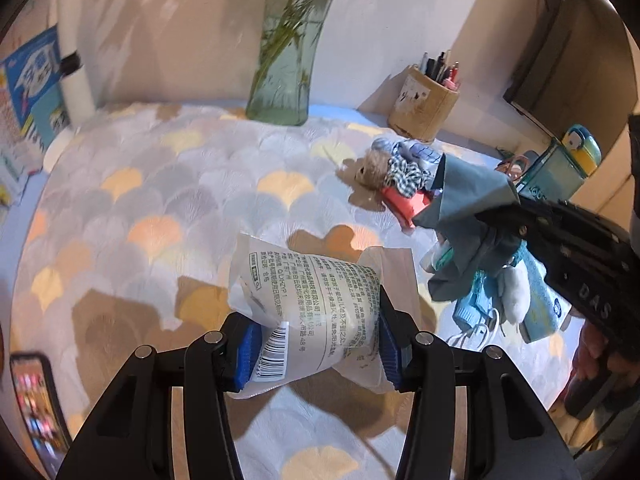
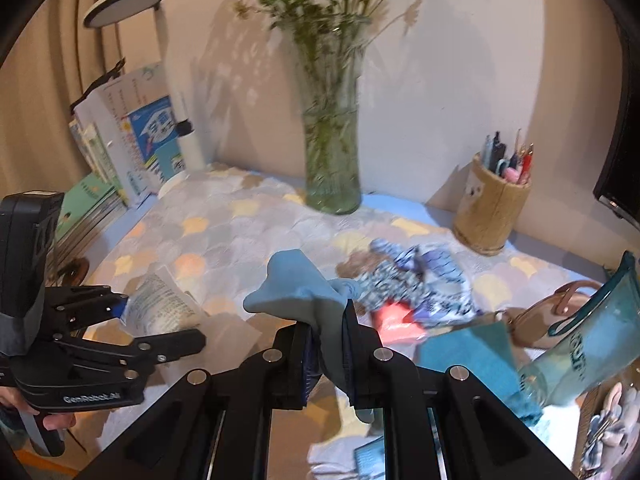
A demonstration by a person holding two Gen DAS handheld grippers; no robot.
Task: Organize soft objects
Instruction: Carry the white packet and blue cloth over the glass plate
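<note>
My left gripper (image 1: 316,342) is shut on a white plastic packet with printed text and a barcode (image 1: 312,312), held above the patterned tablecloth (image 1: 160,200). It also shows at the left of the right wrist view (image 2: 120,312), with the packet (image 2: 160,304). My right gripper (image 2: 326,354) is shut on a grey-blue cloth (image 2: 296,288), lifted off the table. In the left wrist view that cloth (image 1: 468,196) hangs at the right with light blue and white soft items (image 1: 500,292) below it. A pile of blue patterned fabric with a red piece (image 2: 412,284) lies on the table.
A glass vase of green stems (image 2: 332,160) stands at the back centre. A wooden pen holder (image 2: 492,208) is back right. Books and a white lamp (image 2: 132,140) are back left. A phone (image 1: 36,404) lies front left. A teal clear pouch (image 2: 580,344) and a tan strap are at the right.
</note>
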